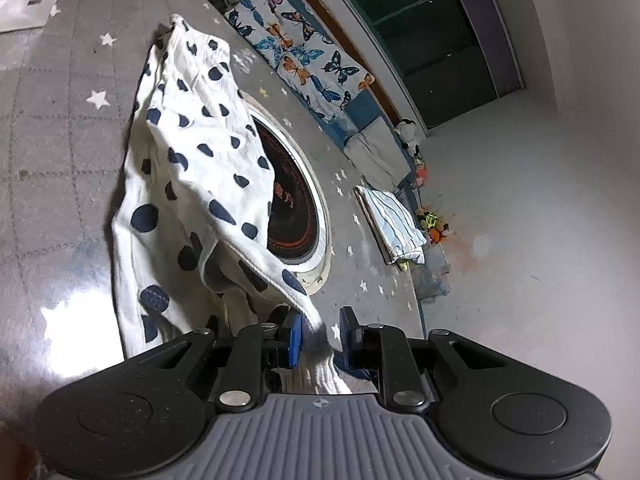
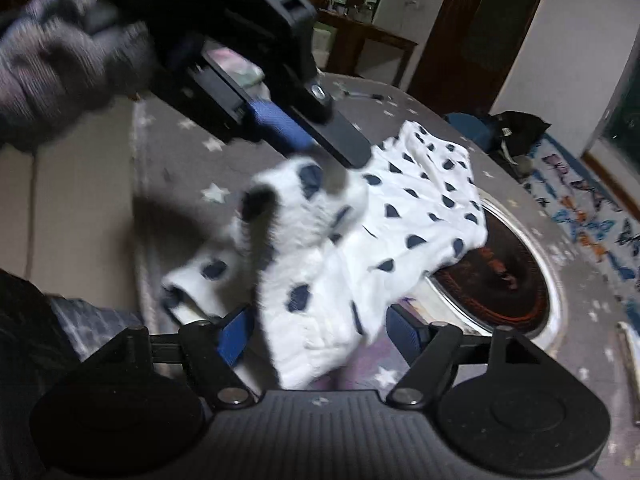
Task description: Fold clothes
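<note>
Left tool (image 1: 320, 334) up close: a twisted white hem of the polka-dot garment (image 1: 192, 168) runs straight between its blue pads (image 1: 295, 340), jaws narrow with a little gap showing on the right side, the cloth caught there and lifted. From that pinch the fabric rises and drapes away across the grey star-print table (image 1: 60, 140), its far corner lying flat near the table's upper edge. Under the garment's right side sits a round black hotplate (image 1: 296, 216) with a white rim, half covered by the cloth.

Over on the right wrist view, the right tool (image 2: 320, 330) stands wide, blue pads well apart, the garment's (image 2: 420, 208) near white edge lying between them without either pad touching it. Just beyond, the left tool (image 2: 320, 152) comes in from the upper left, gripped by a grey-gloved hand (image 2: 52, 64), blurred, its tip on a bunched fold of the dotted cloth.

Farther out, a folded striped cloth (image 1: 394, 224) rests at the table's edge, and beyond that a butterfly-print blanket (image 1: 296, 44) lies along the floor by the wall.
</note>
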The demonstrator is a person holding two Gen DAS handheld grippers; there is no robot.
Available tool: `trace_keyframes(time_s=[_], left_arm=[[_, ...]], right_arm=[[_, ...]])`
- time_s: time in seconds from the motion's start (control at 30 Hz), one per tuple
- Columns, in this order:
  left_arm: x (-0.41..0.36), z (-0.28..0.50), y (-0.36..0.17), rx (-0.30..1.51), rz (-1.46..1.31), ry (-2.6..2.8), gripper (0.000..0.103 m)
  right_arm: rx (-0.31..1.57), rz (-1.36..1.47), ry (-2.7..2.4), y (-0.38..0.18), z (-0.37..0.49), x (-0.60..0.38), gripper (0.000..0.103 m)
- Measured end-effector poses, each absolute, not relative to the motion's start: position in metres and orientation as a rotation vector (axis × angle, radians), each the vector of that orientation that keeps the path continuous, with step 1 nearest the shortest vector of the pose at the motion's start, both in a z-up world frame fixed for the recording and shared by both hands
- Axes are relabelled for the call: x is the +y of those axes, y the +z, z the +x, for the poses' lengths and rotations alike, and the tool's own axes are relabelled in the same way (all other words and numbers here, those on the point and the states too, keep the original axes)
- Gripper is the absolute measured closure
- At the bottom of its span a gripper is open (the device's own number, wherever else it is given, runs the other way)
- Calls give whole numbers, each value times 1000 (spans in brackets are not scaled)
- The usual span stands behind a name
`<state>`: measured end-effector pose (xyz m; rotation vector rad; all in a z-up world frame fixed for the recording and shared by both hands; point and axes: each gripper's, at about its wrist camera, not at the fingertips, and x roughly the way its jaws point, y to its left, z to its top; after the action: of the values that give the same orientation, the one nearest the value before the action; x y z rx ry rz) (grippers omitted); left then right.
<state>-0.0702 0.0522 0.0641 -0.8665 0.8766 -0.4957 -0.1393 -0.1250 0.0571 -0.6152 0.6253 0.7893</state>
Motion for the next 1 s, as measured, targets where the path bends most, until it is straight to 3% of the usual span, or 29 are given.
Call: trace_keyframes(time_s=[0.23, 0.6, 0.83, 1.0], left_arm=[[63, -85, 46, 927, -860, -469, 82], [72, -124, 18, 1043, -672, -429, 82], [86, -115, 59, 874, -582, -424, 82], [69, -84, 74, 770, -495, -443, 82]], right_arm=[[604, -677, 651, 59, -146, -143, 32], [735, -586, 698, 61, -146, -169, 34], [734, -425, 795, 99, -140, -186, 35], [703, -328, 796, 106, -117, -177, 42]])
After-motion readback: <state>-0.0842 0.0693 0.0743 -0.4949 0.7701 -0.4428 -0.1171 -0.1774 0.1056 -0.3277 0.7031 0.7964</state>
